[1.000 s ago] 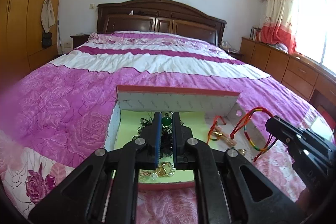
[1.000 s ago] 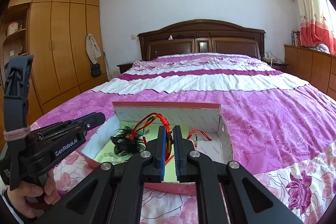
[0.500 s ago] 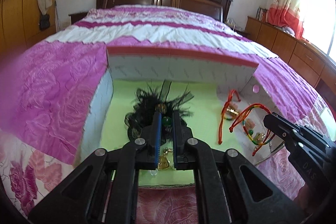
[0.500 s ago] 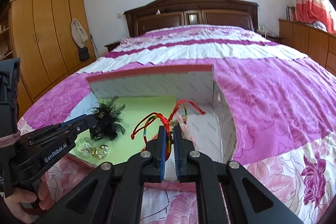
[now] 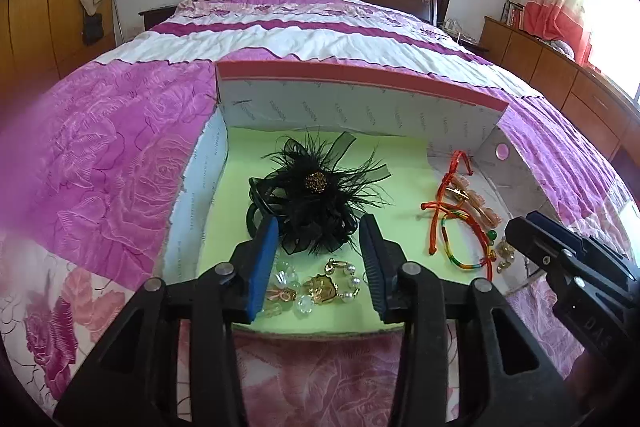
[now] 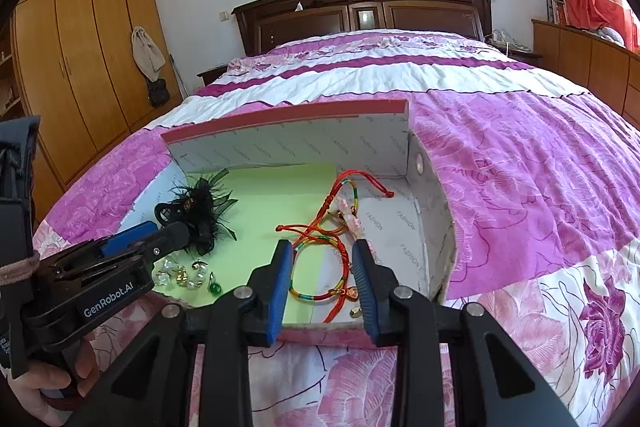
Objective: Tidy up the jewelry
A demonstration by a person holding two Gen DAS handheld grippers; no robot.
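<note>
An open cardboard box (image 5: 360,79) with a green liner lies on the bed. In it are a black feather hair clip (image 5: 316,199), a small heap of gold and pearl pieces (image 5: 320,287) and red and multicolour cord bracelets (image 5: 460,227). My left gripper (image 5: 319,223) hovers over the clip's near edge and the heap. Its jaws are opening and the pads touch nothing. My right gripper (image 6: 322,245) is also opening. The multicolour bracelet (image 6: 320,267) lies loose on the box floor between its pads. A green bead (image 6: 216,289) sits by the heap.
The box (image 6: 288,115) stands near the foot of a pink flowered bedspread (image 6: 520,167). Its far wall stands tall and its near edge is low. A hand (image 6: 40,383) holds the left gripper's handle (image 6: 100,291). Wardrobes stand to the left and low cabinets to the right.
Both grippers dropped toward the box, tilted down and went from shut to open. The multicolour bracelet left the right pads and lies in the box. The green-bead piece is gone from the left pads.
</note>
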